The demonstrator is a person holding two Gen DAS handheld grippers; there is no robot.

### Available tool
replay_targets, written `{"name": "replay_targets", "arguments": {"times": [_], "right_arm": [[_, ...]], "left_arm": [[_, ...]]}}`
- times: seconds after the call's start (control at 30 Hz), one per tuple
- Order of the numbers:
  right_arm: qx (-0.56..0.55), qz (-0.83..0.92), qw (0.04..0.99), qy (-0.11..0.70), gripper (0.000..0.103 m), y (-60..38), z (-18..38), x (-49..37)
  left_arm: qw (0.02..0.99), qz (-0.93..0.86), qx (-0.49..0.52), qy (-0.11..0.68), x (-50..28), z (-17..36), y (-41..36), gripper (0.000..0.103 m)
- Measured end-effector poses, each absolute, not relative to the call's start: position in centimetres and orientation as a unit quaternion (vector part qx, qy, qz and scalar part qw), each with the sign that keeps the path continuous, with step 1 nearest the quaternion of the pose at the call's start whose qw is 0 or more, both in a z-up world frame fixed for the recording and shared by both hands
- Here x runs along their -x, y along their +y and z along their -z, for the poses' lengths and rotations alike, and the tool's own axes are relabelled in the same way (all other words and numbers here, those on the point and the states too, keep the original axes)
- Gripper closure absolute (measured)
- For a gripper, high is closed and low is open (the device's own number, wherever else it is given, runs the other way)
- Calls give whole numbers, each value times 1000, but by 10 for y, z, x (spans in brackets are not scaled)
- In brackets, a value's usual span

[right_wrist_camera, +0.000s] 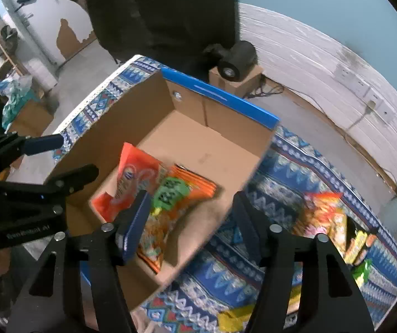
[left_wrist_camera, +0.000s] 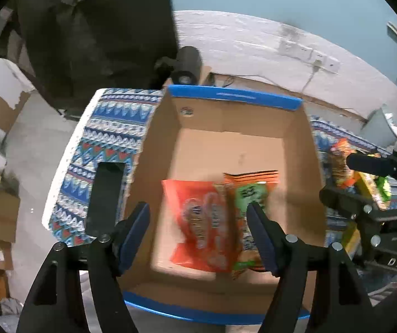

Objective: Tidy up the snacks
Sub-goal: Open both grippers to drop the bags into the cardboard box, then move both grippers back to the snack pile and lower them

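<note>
An open cardboard box (left_wrist_camera: 226, 149) with blue rims stands on a patterned table (left_wrist_camera: 109, 144). Inside lie an orange-red snack bag (left_wrist_camera: 201, 222) and an orange bag with a green label (left_wrist_camera: 249, 194). My left gripper (left_wrist_camera: 198, 236) is open and empty above the box's near end. My right gripper (right_wrist_camera: 190, 222) is open and empty over the box's right wall (right_wrist_camera: 237, 172); both bags show below it (right_wrist_camera: 134, 174), (right_wrist_camera: 181, 191). More snack packets (right_wrist_camera: 326, 216) lie on the table to the right. The right gripper shows in the left view (left_wrist_camera: 345, 177), the left gripper in the right view (right_wrist_camera: 73, 155).
A black roll (right_wrist_camera: 238, 58) sits on a small carton behind the table. A dark cloth (right_wrist_camera: 159, 11) hangs at the back. A yellow packet (right_wrist_camera: 234, 316) lies at the table's near edge. Boxes and clutter (left_wrist_camera: 1, 216) stand on the floor at left.
</note>
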State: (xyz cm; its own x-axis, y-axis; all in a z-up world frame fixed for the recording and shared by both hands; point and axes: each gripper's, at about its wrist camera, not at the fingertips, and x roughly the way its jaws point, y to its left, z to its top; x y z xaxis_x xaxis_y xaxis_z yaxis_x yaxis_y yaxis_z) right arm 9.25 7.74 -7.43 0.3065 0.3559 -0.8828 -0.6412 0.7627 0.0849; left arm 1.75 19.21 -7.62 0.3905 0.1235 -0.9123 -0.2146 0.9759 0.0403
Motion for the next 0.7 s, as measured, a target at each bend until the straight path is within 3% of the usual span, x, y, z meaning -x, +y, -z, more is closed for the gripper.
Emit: {"name": "replay_targets", "arguments": {"times": [0.33, 0.7], "right_arm": [[134, -273, 811, 499, 30, 10, 64, -80], [106, -217, 827, 507, 28, -83, 63, -66]], "left_arm": [[846, -51, 5, 530, -18, 59, 132, 22], [837, 17, 4, 547, -23, 64, 78, 22]]}}
